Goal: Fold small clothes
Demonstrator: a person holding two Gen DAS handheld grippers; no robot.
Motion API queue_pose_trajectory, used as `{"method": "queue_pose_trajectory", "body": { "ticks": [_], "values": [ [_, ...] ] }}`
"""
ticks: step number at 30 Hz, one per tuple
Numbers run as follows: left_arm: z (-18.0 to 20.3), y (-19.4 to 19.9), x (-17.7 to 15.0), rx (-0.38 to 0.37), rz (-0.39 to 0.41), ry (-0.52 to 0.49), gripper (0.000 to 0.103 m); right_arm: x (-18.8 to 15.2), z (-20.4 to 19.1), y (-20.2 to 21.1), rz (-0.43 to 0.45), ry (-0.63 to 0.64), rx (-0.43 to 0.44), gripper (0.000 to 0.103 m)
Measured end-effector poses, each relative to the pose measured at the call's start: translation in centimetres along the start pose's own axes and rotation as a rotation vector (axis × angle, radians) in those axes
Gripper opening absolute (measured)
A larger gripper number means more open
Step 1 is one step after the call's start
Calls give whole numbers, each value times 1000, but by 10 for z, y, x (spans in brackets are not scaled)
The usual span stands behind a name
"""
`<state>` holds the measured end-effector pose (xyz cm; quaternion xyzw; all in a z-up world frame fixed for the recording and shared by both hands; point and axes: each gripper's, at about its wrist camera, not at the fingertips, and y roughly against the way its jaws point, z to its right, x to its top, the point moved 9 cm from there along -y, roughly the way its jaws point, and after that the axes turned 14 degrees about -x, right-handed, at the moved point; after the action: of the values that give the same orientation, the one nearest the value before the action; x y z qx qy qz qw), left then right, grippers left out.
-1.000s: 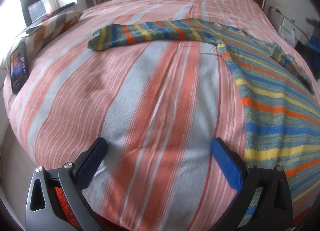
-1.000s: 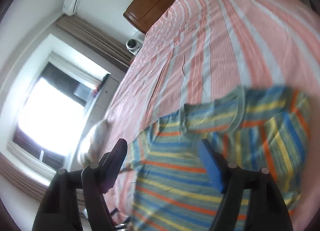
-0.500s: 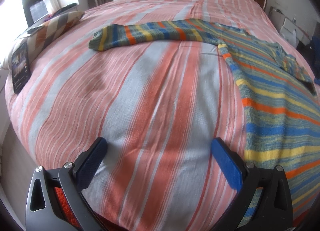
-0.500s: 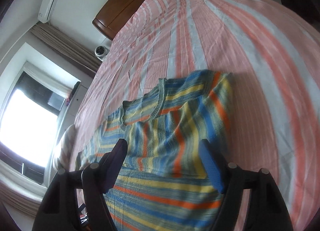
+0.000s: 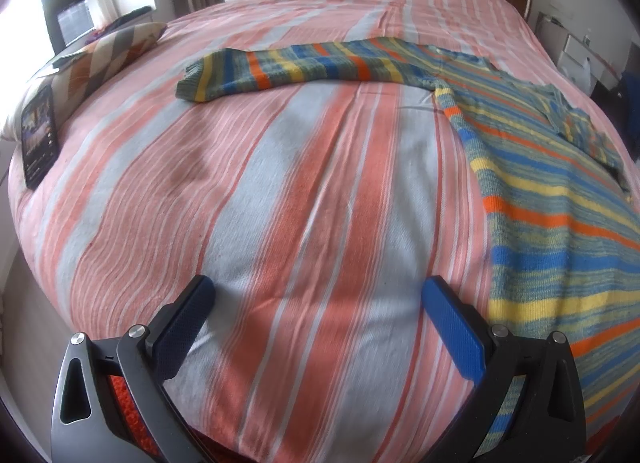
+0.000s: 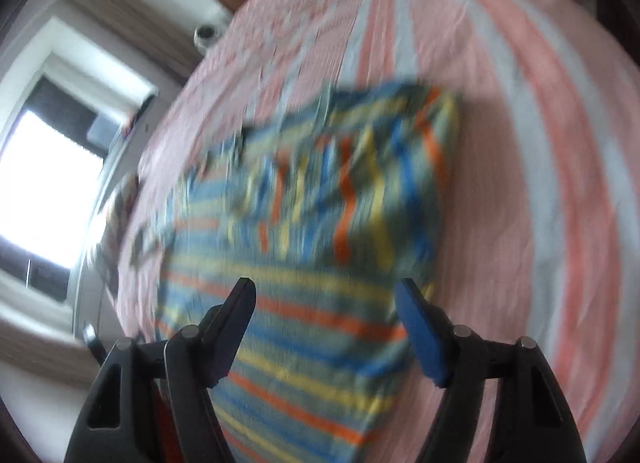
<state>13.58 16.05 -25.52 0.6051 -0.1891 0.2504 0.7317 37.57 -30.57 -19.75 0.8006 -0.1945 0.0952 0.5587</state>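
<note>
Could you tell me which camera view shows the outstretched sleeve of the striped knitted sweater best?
The left wrist view: the outstretched sleeve lies sharp and whole across the pink striped bedspread, cuff to shoulder. The right wrist view is motion-blurred and shows the sweater's body and its folded-in side; that sleeve cannot be made out there.
</note>
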Motion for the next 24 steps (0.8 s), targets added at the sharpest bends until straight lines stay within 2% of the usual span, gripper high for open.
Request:
{"method": "queue_pose_trajectory", "body": {
  "ticks": [2,3,5,7,9,10,11,13,14,15,18,20,22,24],
  "values": [
    [0,0,0,1,1,-1,103,31,17,0,62,-69,-48,71],
    [0,0,0,-1,0,1,103,38,22,-4,66,-79,-71,69],
    [0,0,0,-2,-1,2,103,49,28,-27,33,-74,-123,62],
    [0,0,0,-1,-1,0,103,52,35,-54,-20,-52,-204,58],
    [0,0,0,-1,0,-2,103,55,41,-73,-39,-48,-244,57],
    [0,0,0,-2,0,-2,103,57,40,-82,-43,-45,-232,48],
    [0,0,1,-2,0,-2,103,59,37,-89,-38,-28,-230,10],
    [-1,-1,2,-3,1,-3,103,71,36,-87,61,49,-329,4],
    [-1,-1,3,-4,2,-4,103,76,42,-87,89,56,-367,4],
    [-1,-1,3,-3,2,-5,103,76,50,-93,79,37,-392,4],
    [-1,-2,4,-2,3,-6,103,71,63,-101,42,-53,-337,8],
    [-1,-2,4,-3,2,-5,103,69,64,-91,50,-61,-344,39],
    [-1,-2,4,-2,2,-5,103,68,58,-66,114,-18,-386,43],
    [-1,-2,4,-2,2,-5,103,61,34,-46,165,80,-350,43]
  ]
}}
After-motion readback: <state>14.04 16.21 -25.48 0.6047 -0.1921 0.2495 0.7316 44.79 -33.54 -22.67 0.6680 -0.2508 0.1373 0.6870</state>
